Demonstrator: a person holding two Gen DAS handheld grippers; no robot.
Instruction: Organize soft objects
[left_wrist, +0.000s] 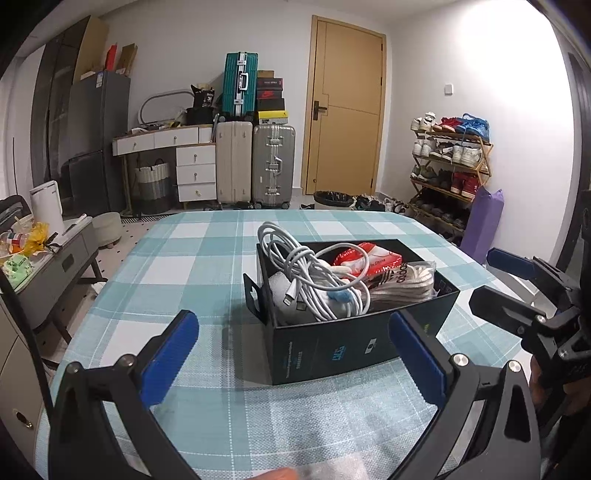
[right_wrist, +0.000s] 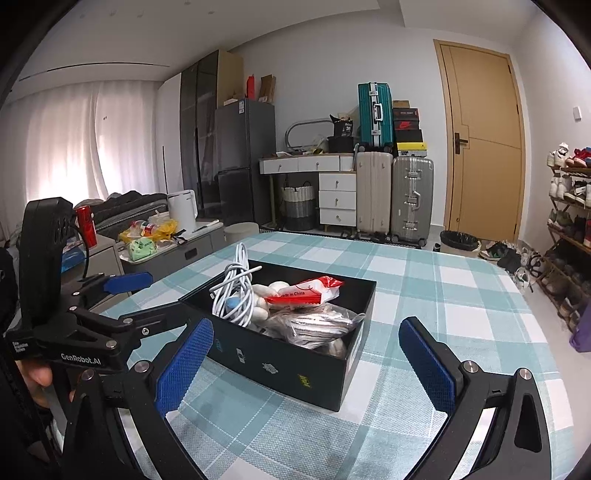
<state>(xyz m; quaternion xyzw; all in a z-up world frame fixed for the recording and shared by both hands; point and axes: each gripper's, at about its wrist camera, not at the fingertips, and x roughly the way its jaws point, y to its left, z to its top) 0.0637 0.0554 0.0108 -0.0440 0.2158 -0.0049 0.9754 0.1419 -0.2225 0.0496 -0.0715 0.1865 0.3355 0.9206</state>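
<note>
Box (left_wrist: 354, 343): stood on table (left_wrist: 184, 266), ahead of both grippers, touching neither.
Left gripper (left_wrist: 291, 354): jaws apart, empty.
Right gripper (right_wrist: 306, 365): jaws apart, empty.

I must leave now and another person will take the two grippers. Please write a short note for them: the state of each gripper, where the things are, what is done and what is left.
Left gripper: open, empty, held just in front of the black box.
Right gripper: open, empty, also in front of the box.
Things: the box stands on the checked tablecloth. Inside are the white cable bundle, the red and white packet, the bagged white socks and a grey soft item.
Done: every soft thing in view is already in the box.
Left: nothing loose shows on the cloth; perhaps tidy the cable, which sticks up over the rim.
</note>
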